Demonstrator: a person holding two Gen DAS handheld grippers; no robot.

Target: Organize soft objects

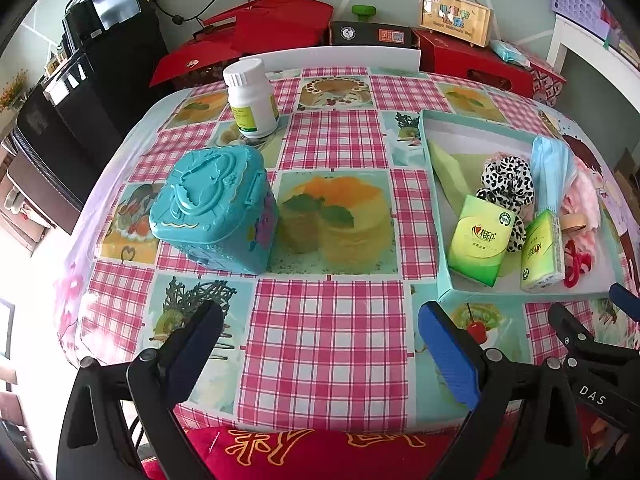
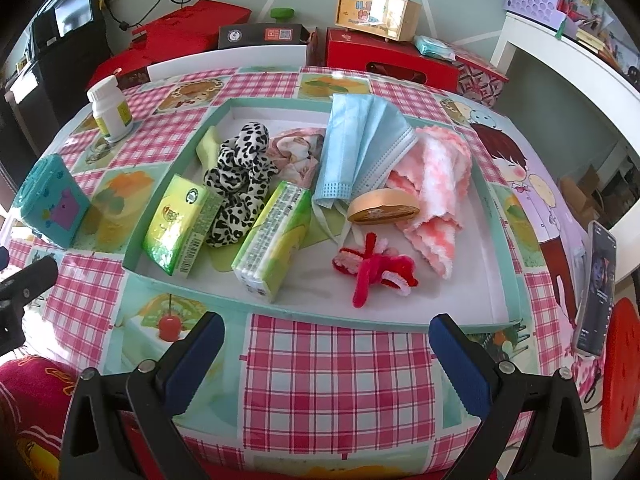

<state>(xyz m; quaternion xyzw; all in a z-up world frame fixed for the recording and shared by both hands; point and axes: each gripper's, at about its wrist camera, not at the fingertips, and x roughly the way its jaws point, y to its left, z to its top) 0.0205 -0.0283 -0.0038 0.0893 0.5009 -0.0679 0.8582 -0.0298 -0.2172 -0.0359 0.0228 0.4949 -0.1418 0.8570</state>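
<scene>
Both grippers, left (image 1: 320, 344) and right (image 2: 326, 346), jaws apart, empty, short of the tray (image 2: 280, 312) of soft objects.

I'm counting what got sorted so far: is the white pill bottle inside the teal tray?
No, the white pill bottle stands on the tablecloth, apart from the teal tray and off its far-left corner.

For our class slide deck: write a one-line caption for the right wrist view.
Open right gripper faces a teal tray holding tissue packs, face masks and scrunchie.
</scene>
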